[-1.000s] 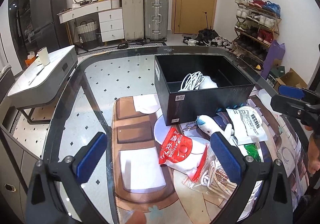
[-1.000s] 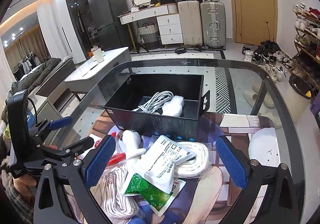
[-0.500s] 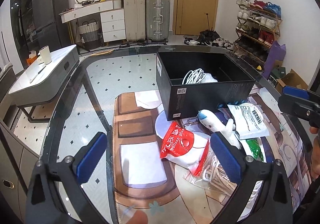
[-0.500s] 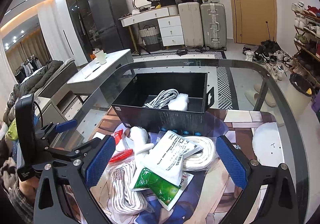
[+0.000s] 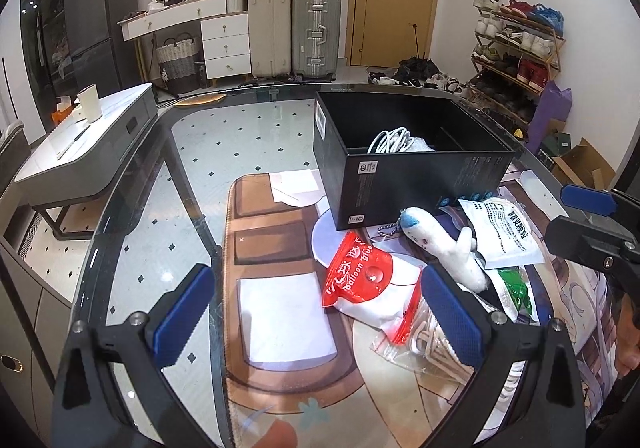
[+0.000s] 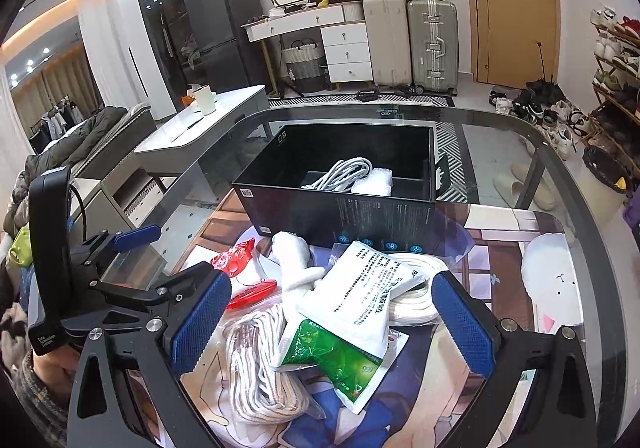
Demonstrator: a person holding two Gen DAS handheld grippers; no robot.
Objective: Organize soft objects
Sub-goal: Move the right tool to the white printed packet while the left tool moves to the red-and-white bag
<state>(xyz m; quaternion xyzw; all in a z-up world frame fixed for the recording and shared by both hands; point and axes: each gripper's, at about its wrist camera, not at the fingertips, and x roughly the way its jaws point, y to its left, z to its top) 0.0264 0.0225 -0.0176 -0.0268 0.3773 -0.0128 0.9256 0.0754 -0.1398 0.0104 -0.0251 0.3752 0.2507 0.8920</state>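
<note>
A black box (image 5: 416, 183) (image 6: 344, 207) stands on the glass table and holds a white cable coil (image 6: 340, 173) and a bubble-wrap wad (image 6: 374, 181). In front of it lies a pile: a white plush toy (image 5: 444, 248) (image 6: 296, 264), a red-and-white balloon-glue bag (image 5: 368, 284), a white printed pouch (image 6: 360, 296), a green packet (image 6: 332, 358), a bagged rope bundle (image 6: 256, 364) and a cream rope coil (image 6: 416, 288). My left gripper (image 5: 316, 312) hovers open near the pile's left edge. My right gripper (image 6: 332, 328) hangs open over the pouch.
A printed mat (image 5: 280, 328) covers the glass table (image 5: 132, 207). Beyond the table stand a grey side table (image 5: 88, 143), suitcases (image 5: 296, 35), a drawer unit and a shoe rack (image 5: 516, 43). A person's hand holds each gripper.
Both grippers have drawn slightly back and up from the pile, so the box and objects look a little farther off. Nothing was grasped or moved.
</note>
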